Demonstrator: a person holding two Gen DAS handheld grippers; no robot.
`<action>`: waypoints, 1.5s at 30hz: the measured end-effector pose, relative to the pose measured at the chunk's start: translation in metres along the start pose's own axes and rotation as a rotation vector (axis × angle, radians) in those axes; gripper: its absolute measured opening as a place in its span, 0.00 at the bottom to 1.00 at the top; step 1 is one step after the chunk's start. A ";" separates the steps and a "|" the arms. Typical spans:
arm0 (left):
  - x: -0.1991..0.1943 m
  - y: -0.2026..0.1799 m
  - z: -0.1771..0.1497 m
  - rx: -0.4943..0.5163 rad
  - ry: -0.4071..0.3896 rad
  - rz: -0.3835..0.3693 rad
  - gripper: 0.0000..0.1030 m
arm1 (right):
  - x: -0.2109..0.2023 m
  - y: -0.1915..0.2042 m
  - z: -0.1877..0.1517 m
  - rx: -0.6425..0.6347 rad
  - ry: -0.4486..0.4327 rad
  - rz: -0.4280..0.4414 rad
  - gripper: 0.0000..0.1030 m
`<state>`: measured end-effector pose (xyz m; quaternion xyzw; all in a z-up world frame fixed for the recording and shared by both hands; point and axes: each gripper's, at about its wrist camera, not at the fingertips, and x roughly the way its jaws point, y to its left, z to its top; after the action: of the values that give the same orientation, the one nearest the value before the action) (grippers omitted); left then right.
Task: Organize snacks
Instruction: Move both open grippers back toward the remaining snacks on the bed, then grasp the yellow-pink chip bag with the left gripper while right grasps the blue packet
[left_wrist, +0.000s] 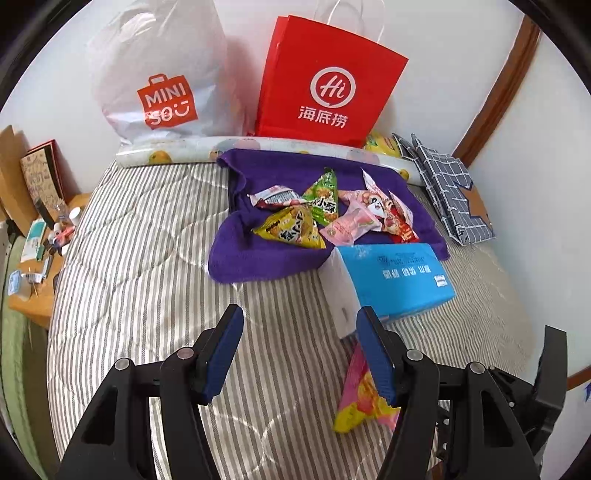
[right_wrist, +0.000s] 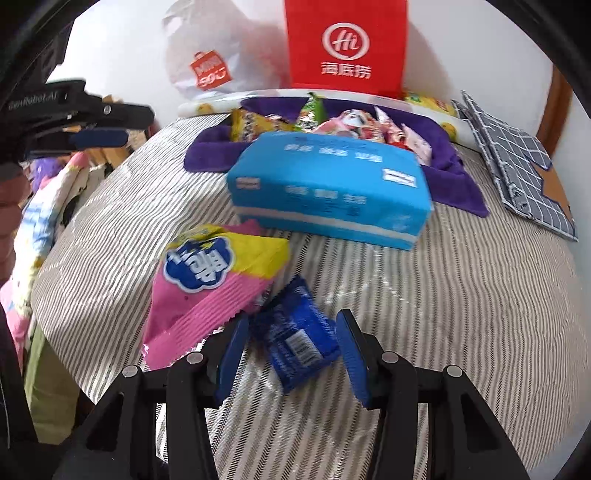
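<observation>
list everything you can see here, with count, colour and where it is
snack packets: several, mixed colours, piled on the towel
towel: one, purple, on the bed
tissue box: one, blue, in front of the towel
pink packet: one, pink and yellow, near the box
blue packet: one, between the right gripper's fingers
red bag: one, by the wall
white bag: one, left of the red bag
checked cloth: one, grey, right of the towel
bed: one, striped
left gripper: open, empty
right gripper: open around the blue packet
</observation>
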<state>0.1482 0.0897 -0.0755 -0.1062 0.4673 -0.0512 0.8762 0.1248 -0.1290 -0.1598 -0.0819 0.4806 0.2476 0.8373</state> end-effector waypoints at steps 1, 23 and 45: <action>-0.002 -0.001 -0.002 0.004 -0.002 0.004 0.61 | 0.003 0.003 0.000 -0.014 0.003 -0.009 0.46; 0.020 -0.040 -0.040 0.061 0.084 -0.065 0.61 | -0.005 -0.045 -0.027 0.086 -0.051 -0.116 0.36; 0.088 -0.100 -0.082 0.203 0.257 -0.104 0.74 | -0.023 -0.078 -0.051 0.184 -0.073 -0.045 0.53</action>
<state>0.1297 -0.0350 -0.1676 -0.0337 0.5618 -0.1566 0.8116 0.1150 -0.2233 -0.1752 -0.0065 0.4685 0.1862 0.8636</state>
